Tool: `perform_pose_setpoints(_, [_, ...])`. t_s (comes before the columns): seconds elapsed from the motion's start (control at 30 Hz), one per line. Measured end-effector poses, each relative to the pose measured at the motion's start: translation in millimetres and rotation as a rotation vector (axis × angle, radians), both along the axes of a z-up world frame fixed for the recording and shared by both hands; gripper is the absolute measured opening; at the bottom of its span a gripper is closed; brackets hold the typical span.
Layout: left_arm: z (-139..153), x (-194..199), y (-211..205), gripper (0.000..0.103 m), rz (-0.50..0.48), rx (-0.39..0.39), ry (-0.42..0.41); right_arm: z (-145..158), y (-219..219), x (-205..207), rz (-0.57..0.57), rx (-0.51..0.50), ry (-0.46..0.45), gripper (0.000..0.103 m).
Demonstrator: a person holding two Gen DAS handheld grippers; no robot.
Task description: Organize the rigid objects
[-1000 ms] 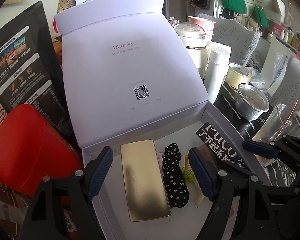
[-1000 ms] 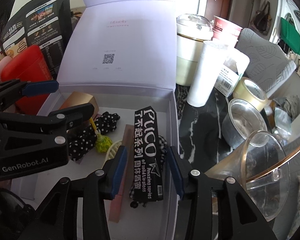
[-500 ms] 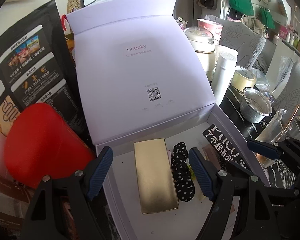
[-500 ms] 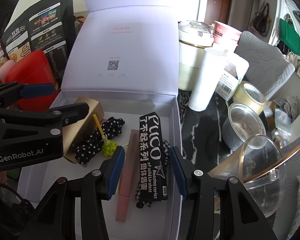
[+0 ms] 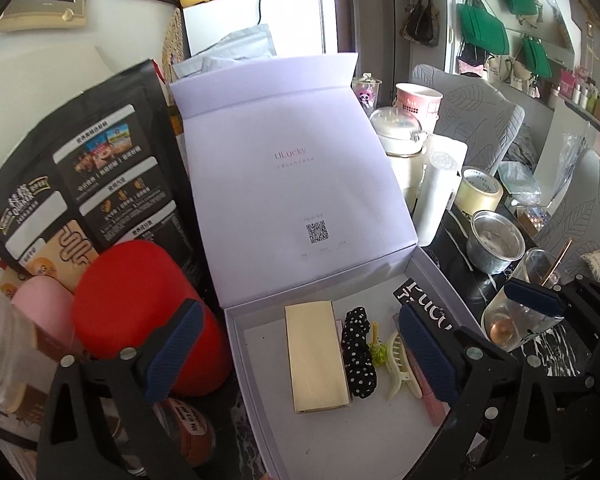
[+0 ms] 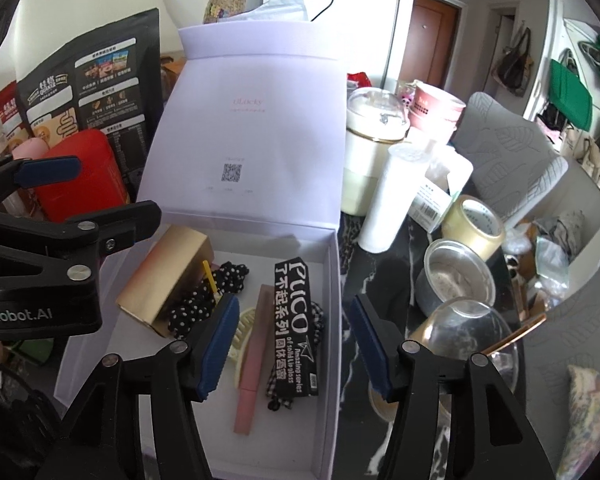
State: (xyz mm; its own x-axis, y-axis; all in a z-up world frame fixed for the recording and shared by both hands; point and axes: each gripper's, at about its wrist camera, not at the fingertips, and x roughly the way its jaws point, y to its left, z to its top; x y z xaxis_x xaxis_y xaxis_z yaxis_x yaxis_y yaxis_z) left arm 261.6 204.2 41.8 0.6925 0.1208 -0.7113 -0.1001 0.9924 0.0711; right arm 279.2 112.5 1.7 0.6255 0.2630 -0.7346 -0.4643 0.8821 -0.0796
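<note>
Right wrist view is showing the right gripper, empty with jaws opening, hovering over the black lip-gloss box lying in the white box, long axis running twelve to six, nearer than the wide-open, opening left gripper.

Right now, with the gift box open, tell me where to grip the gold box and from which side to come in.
Grip the gold box across its two long sides, near mid-length, coming from above. It lies flat on the floor of the white gift box, long and narrow. Its left side is clear; the polka-dot scrunchie lies against its right side, so that finger must slip between them. The left gripper, jaws opening and empty, hangs over it.
</note>
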Motion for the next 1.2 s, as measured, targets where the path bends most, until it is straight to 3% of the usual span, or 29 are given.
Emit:
perform_pose_setpoints(0.23, [24.6, -21.5, -5.2, 0.100, 0.012, -0.006, -0.042, 20.0, -8.7, -14.9, -0.017, 0.006, -0.048, 0.072])
perform_pose_setpoints(0.4, [40.9, -41.6, -9.0, 0.100, 0.029, 0.000, -0.074, 39.0, -16.3, -31.7, -0.023, 0.026, -0.093, 0.074])
perform_pose_setpoints(0.67, [60.8, -76.7, -14.9, 0.100, 0.030, 0.012, -0.128, 65.8, -29.9, -63.9, -0.041, 0.057, -0.164, 0.085])
perform_pose_setpoints(1.2, [70.2, -152.3, -24.9, 0.100, 0.040, -0.004, -0.165, 82.8, -54.5, -135.8, -0.087, 0.074, -0.222, 0.087])
